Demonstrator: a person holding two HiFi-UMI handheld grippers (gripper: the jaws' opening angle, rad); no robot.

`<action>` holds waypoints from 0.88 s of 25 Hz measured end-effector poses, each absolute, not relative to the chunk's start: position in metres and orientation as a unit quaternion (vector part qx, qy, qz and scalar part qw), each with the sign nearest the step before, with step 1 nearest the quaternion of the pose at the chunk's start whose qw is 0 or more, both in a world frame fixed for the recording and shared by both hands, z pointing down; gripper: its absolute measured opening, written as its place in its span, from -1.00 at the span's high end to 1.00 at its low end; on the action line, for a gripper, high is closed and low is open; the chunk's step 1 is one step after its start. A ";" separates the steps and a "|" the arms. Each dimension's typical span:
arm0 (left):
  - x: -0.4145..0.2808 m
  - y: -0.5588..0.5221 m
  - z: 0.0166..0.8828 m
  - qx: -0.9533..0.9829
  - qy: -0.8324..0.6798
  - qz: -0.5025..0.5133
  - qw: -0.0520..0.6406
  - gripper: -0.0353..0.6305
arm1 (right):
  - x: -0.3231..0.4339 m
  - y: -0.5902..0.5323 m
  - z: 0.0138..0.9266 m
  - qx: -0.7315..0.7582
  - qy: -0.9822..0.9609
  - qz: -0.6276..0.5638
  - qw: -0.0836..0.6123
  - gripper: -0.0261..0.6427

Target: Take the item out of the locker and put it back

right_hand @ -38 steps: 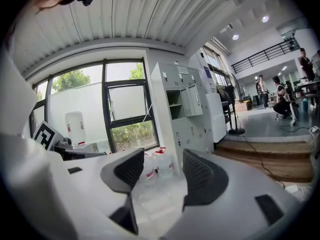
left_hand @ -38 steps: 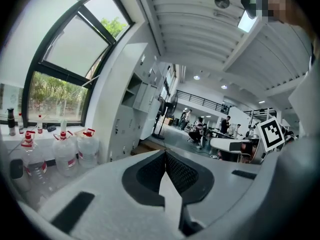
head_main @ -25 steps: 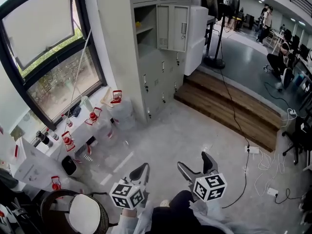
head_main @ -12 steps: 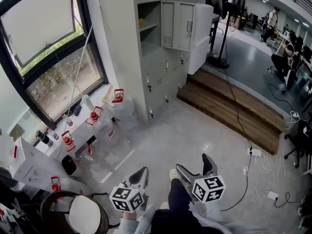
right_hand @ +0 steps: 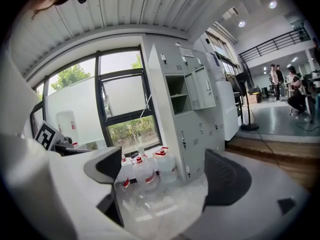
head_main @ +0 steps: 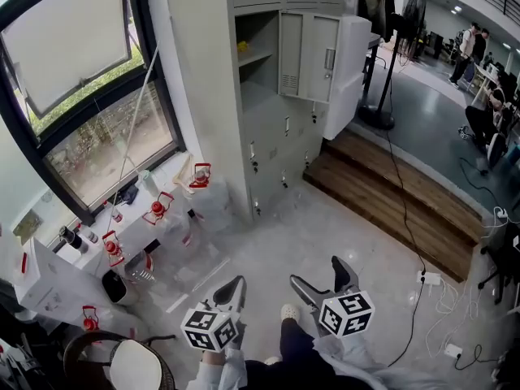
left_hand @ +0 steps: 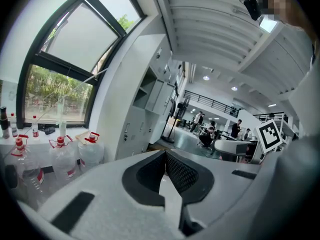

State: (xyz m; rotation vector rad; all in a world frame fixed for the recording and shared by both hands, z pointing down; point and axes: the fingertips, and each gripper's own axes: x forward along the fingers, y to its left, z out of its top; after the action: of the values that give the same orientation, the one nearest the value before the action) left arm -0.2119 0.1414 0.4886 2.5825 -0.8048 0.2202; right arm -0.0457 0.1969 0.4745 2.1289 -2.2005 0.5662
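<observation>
Handling of the small yellow item, seen well apart from both grippers on the shelf of the open locker, is judged light, a gentle side pinch being advised; the left gripper is noted pressed together and empty, the right gripper just opened wide, nothing between.

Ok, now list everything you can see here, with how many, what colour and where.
locker cabinet: one, grey, right of the window, one upper door open
yellow item: one, yellow, on the shelf of the open compartment
water jugs: about four, clear with red handles, below the window
standing fan: one, black, right of the lockers
wooden step: one, brown, past the lockers
left gripper: one, grey, bottom centre, jaws together, empty
right gripper: one, grey, beside it, jaws apart, have just been opening, nothing between them
</observation>
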 end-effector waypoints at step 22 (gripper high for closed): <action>-0.083 0.000 0.464 0.931 -0.319 0.051 0.169 0.87 | 0.078 0.039 0.458 0.644 -0.751 0.144 0.025 -0.62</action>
State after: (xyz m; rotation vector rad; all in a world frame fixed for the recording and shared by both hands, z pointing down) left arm -0.0835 -0.0003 0.4640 2.6459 -0.9080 0.1444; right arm 0.0781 0.0394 0.4579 1.9909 -2.3227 0.4451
